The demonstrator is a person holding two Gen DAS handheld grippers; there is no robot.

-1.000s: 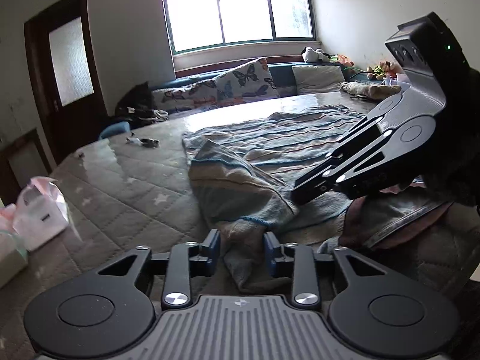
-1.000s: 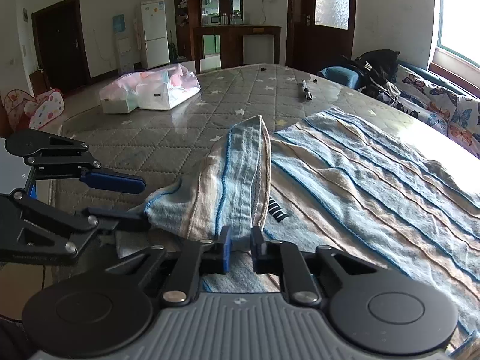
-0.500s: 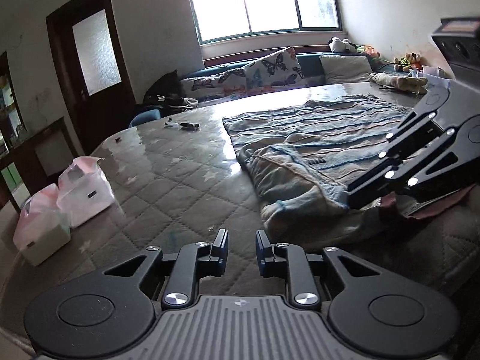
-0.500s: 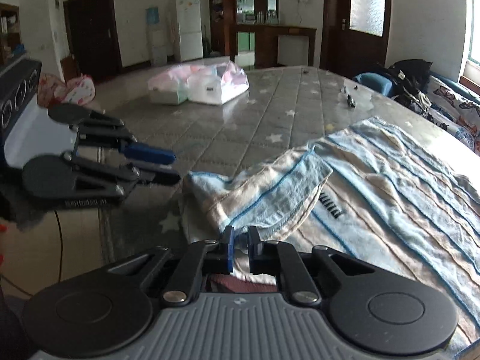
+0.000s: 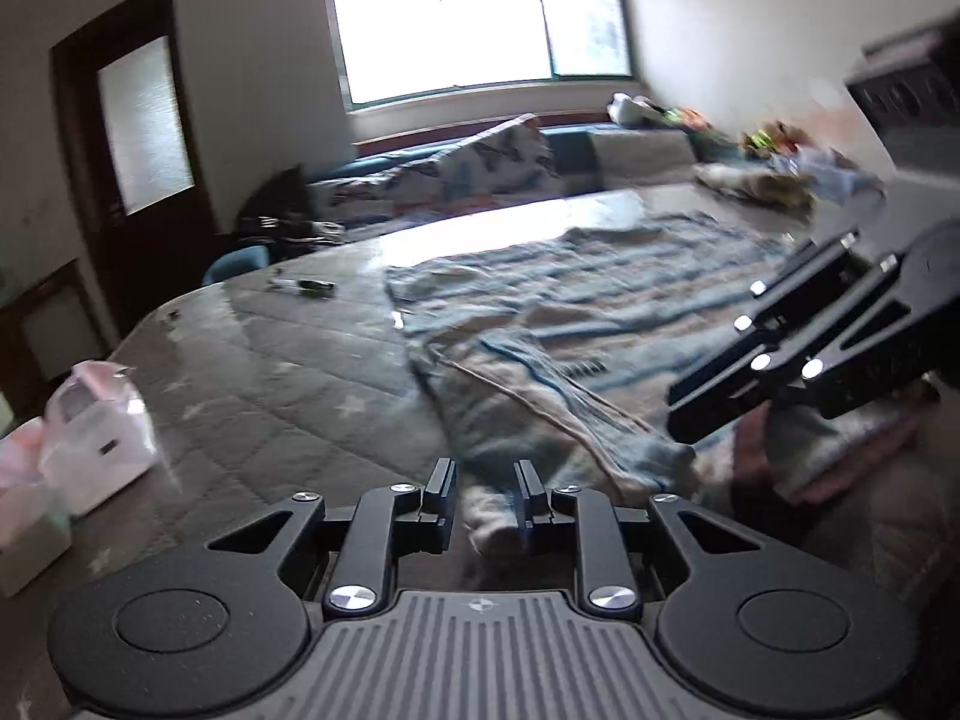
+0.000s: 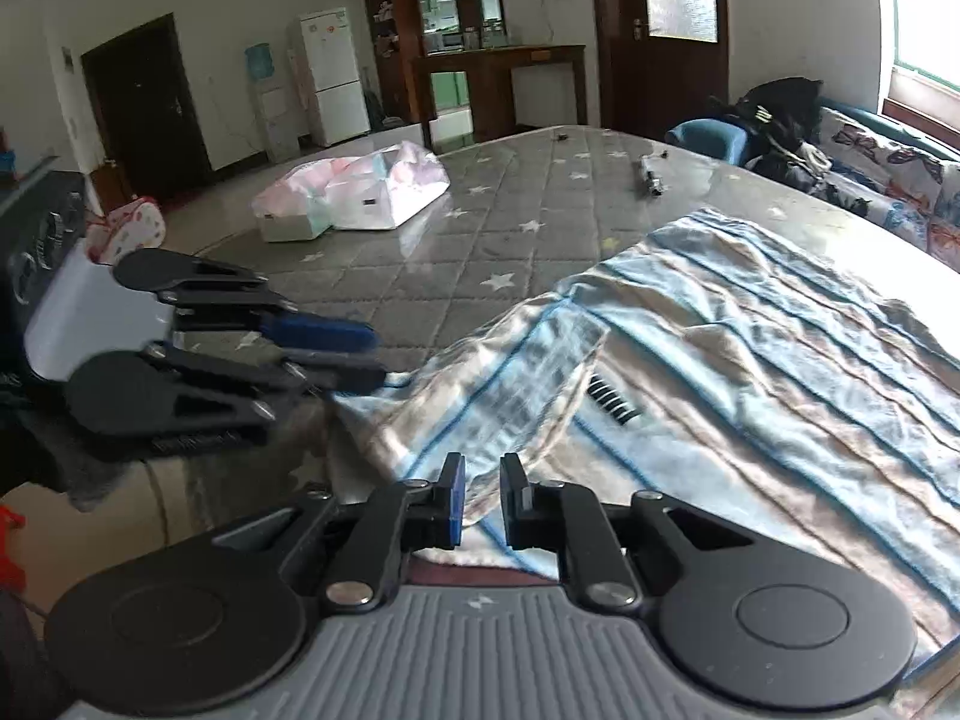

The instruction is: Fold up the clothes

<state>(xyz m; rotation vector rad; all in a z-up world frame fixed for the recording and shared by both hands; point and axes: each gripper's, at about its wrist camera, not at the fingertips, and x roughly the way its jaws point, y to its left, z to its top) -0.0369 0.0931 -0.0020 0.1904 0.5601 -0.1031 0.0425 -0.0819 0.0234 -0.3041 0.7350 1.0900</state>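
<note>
My left gripper [image 5: 483,501] has its fingers spread; the folded-over edge of the striped garment [image 5: 540,408] lies in the gap between them and ahead, with no visible pinch. My right gripper [image 6: 481,501] also has its fingers parted, and a low fold of the same garment [image 6: 750,360] sits between and just beyond them. The garment spreads over the quilted mattress [image 6: 480,240] ahead and to the right of my right fingers [image 6: 453,498].
</note>
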